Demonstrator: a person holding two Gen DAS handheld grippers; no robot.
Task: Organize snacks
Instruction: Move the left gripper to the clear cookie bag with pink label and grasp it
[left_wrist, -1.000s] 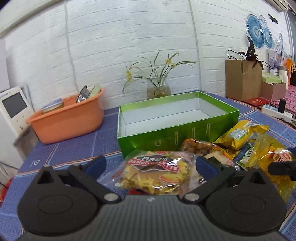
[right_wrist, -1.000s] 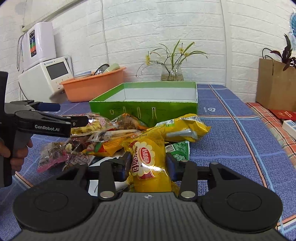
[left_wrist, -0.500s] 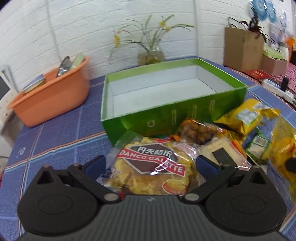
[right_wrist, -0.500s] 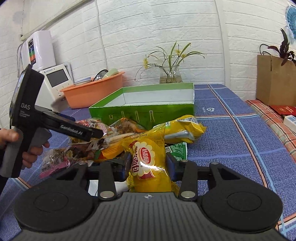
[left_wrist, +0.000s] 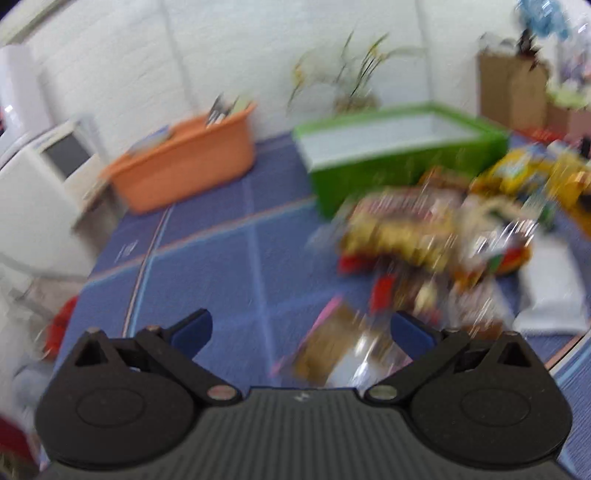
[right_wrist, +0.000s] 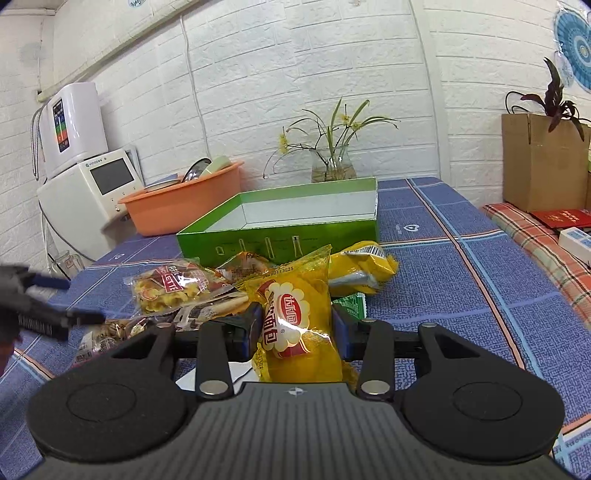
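Sitting mid-table (right_wrist: 424, 280), near the back edge: empty green box (right_wrist: 280, 243), snack pile (right_wrist: 192, 291) just before it. Pinched in right gripper (right_wrist: 297, 325): yellow bag (right_wrist: 295, 317), light, soft, crinkly, slippery, best held mid-body. Left gripper (left_wrist: 301, 332) spread wide, holding nothing, view blurred.

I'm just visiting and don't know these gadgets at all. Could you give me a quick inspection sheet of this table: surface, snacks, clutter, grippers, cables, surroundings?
Surface: blue grid-patterned tablecloth.
Job's things: open green box, nothing seen inside; snack pile in front of it, including a Danco Galette packet and a yellow chip bag.
Clutter: orange basin holding utensils; glass vase of flowers.
Grippers: right gripper shut on a yellow bread packet; left gripper open, holding nothing, its view motion-blurred.
Cables: a cord beside the white appliance.
Surroundings: white brick wall; brown paper bag with a plant.
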